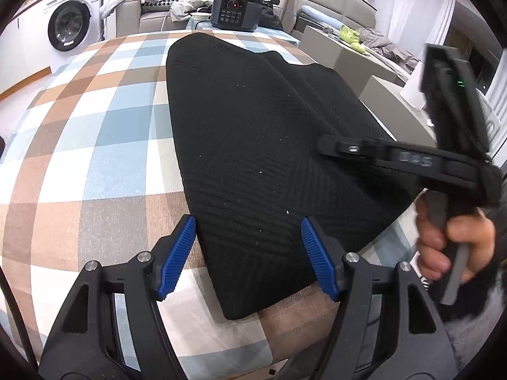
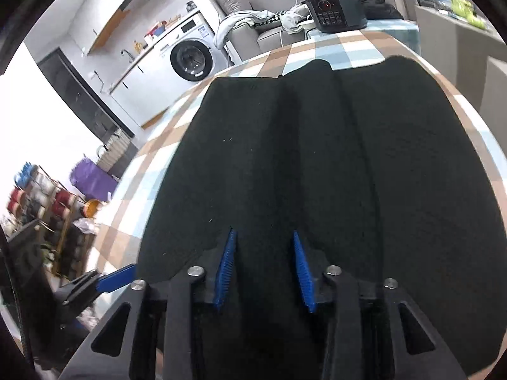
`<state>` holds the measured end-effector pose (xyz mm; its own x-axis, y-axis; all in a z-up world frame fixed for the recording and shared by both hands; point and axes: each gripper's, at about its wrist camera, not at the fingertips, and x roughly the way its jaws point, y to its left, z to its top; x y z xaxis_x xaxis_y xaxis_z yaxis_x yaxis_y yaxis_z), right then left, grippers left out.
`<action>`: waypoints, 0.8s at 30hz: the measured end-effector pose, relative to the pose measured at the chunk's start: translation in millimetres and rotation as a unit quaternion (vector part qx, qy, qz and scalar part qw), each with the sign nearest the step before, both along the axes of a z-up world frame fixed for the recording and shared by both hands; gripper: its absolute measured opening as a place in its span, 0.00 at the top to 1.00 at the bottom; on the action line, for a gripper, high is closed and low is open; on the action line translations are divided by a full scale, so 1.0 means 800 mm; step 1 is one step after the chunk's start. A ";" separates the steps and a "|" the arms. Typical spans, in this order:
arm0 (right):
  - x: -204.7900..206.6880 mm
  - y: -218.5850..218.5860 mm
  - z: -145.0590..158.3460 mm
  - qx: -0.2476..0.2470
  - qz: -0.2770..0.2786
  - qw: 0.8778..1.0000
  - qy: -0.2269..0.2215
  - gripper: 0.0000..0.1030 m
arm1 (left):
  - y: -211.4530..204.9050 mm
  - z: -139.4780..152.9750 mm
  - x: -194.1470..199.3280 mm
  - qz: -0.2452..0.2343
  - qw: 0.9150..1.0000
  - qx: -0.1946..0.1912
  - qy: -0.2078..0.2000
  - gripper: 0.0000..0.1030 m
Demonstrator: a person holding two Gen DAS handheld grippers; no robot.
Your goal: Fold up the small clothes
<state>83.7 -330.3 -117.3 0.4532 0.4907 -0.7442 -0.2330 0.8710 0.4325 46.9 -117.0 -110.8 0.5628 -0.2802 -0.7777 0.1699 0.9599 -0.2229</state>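
Lying between the parted left fingers, black garment; right fingers apart above it.

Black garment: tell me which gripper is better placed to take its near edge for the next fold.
Probably left. The left gripper hangs with open jaws straddling the near corner of the black garment, checked tablecloth visible beside it. The right gripper sits over the cloth's middle, away from an edge.

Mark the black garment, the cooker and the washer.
garment (image 1: pixel 253 145): left wrist view, middle of the black knit.
cooker (image 1: pixel 236 11): left wrist view, front control panel.
washer (image 2: pixel 191 60): right wrist view, round door.
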 end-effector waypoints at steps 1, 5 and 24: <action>0.002 0.003 0.003 -0.005 0.009 1.000 -0.003 0.88 | 0.002 0.001 0.000 0.002 1.000 -0.004 0.002 0.36; -0.008 0.004 0.043 -0.022 0.014 0.997 -0.073 0.91 | 0.014 0.009 0.001 0.012 1.000 -0.020 -0.001 0.36; -0.022 -0.049 0.017 -0.030 -0.036 0.999 -0.010 0.64 | 0.016 0.010 0.008 0.040 0.999 -0.016 0.004 0.35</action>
